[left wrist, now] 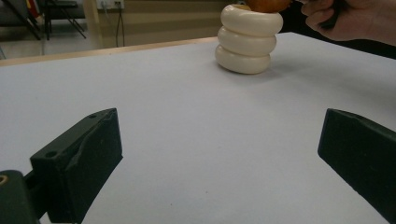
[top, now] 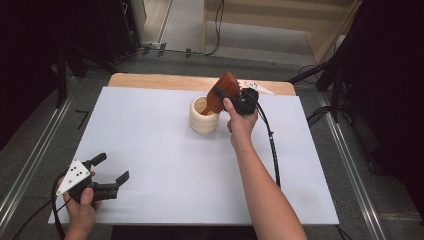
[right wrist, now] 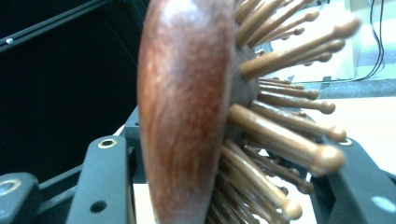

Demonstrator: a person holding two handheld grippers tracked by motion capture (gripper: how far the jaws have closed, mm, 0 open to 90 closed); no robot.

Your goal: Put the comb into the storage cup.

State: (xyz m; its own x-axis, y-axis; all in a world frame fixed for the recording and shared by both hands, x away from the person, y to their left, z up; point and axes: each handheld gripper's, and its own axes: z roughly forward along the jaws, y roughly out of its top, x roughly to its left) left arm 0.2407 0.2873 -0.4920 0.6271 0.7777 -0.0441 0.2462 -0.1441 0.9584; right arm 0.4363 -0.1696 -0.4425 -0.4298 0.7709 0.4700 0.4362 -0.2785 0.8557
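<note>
A reddish-brown wooden hairbrush with wooden pins stands tilted, its handle end down inside a cream ribbed cup at the back middle of the white table. My right gripper is shut on the brush head; in the right gripper view the brush sits between the two black jaws, back to the left, pins to the right. My left gripper rests open near the front left corner, nothing between its jaws. The left gripper view looks across the table at the cup.
The white sheet covers the table, with a wooden strip bare along the far edge. Metal rails run along both sides on the floor. A cable trails from the right gripper over the table.
</note>
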